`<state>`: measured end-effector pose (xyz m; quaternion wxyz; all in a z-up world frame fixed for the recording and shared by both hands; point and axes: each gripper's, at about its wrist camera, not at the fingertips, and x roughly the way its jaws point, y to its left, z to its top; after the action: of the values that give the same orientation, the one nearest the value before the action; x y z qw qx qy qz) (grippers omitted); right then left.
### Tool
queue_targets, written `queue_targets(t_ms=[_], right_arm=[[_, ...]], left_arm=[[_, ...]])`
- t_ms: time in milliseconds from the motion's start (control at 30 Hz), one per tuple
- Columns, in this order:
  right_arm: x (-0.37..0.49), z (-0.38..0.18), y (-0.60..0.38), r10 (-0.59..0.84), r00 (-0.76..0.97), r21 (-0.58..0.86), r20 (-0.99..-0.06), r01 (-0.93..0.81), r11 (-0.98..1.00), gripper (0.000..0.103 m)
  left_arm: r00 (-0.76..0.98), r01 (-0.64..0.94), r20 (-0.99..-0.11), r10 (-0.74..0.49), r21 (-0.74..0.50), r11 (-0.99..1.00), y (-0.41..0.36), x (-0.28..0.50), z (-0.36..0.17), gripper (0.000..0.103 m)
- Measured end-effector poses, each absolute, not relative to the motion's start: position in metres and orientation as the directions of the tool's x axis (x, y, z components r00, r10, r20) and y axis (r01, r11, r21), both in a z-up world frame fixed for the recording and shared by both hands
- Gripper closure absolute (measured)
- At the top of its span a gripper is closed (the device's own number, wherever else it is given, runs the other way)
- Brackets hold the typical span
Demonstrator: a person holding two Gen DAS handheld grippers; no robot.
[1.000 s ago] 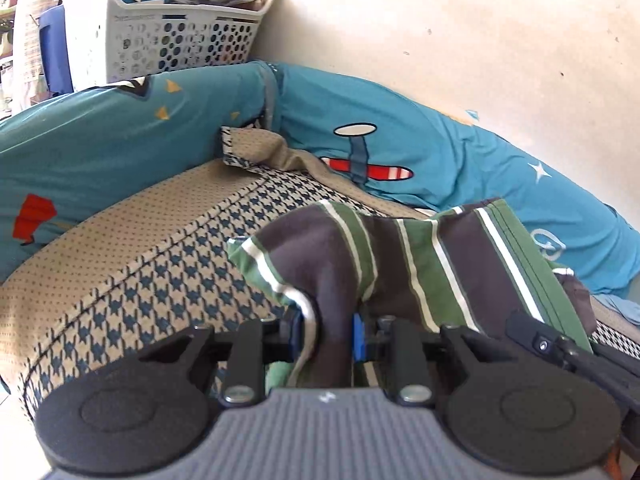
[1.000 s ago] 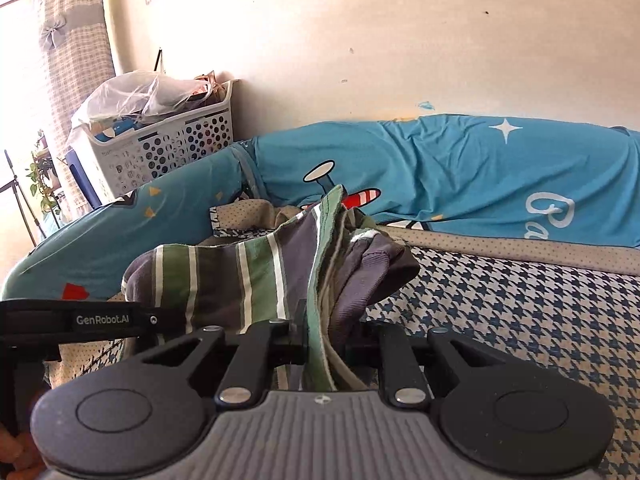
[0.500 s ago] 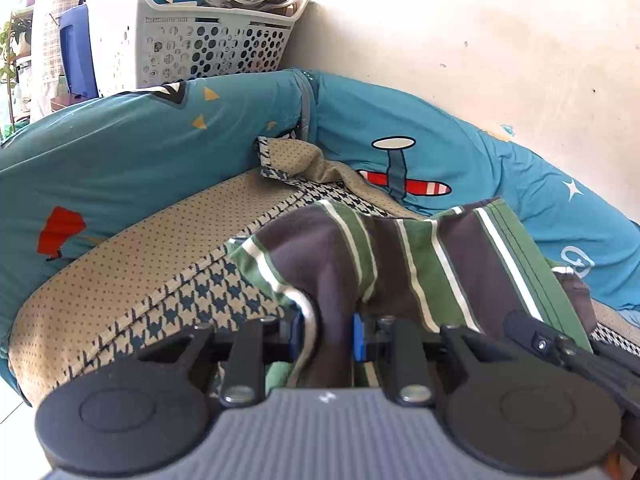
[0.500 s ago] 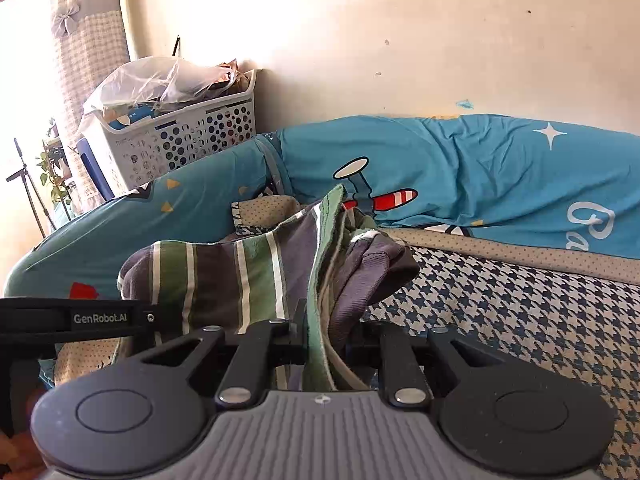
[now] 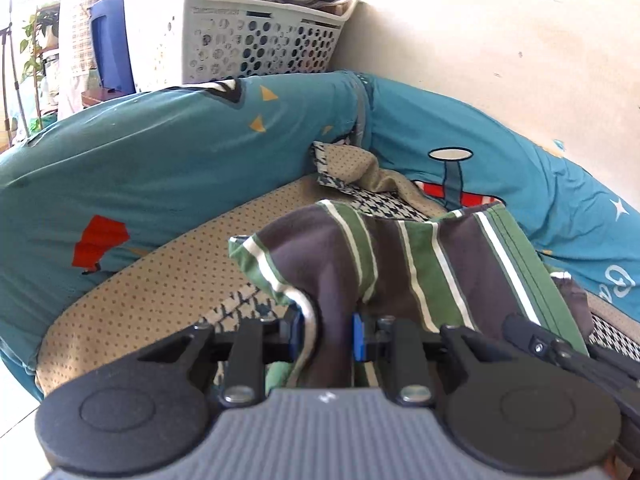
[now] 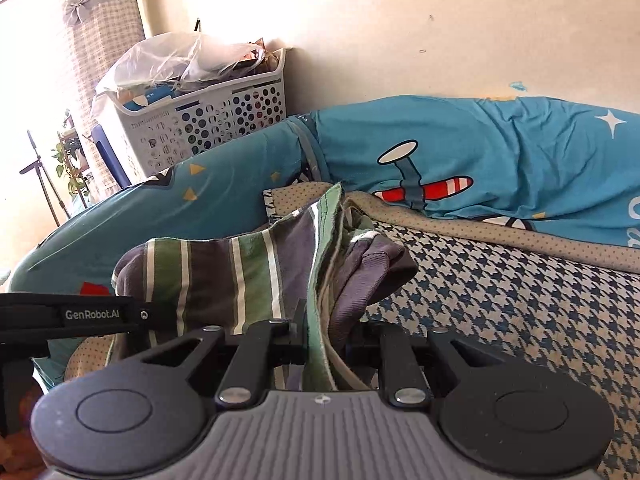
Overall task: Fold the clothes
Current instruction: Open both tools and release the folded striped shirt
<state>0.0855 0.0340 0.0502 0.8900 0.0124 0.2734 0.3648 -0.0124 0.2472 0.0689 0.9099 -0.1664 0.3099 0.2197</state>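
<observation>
Both the left tongs (image 5: 326, 338) and right tongs (image 6: 324, 344) clench the striped shirt (image 5: 400, 264) bunched above the bed (image 6: 500, 304); uneven pulling could slip an edge loose and spoil the fold.

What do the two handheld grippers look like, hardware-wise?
Both match: left gripper and right gripper have a ribbed grey body, black linkage arms with silver screws and two round black discs. The left's finger pads are blue. White "GenRobot.AI" lettering marks the left gripper's side in the right wrist view.
</observation>
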Motion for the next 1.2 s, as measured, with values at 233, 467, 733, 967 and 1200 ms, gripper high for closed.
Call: queue_targets(t_ms=[233, 467, 733, 967, 1200], right_arm=[[0.093, 0.042, 0.066, 0.683, 0.557, 0.241, -0.473, -0.663, 0.708, 0.087], [0.105, 0.027, 0.089, 0.680, 0.546, 0.257, -0.489, -0.655, 0.711, 0.087], [0.119, 0.009, 0.089, 0.623, 0.590, 0.235, -0.514, -0.601, 0.764, 0.067], [0.125, 0.011, 0.063, 0.580, 0.648, 0.222, -0.493, -0.550, 0.805, 0.057], [0.109, 0.021, 0.056, 0.667, 0.600, 0.269, -0.442, -0.621, 0.737, 0.059]], left_arm=[[0.684, -0.564, -0.638, 0.352, -0.157, 0.811, 0.274, -0.010, 0.064, 0.082], [0.652, -0.606, -0.654, 0.383, -0.146, 0.782, 0.295, 0.000, 0.055, 0.081], [0.589, -0.652, -0.705, 0.395, -0.126, 0.747, 0.321, 0.024, 0.033, 0.068], [0.585, -0.716, -0.650, 0.485, -0.135, 0.685, 0.338, 0.007, 0.048, 0.044], [0.604, -0.738, -0.643, 0.471, -0.229, 0.634, 0.360, -0.009, 0.054, 0.035]])
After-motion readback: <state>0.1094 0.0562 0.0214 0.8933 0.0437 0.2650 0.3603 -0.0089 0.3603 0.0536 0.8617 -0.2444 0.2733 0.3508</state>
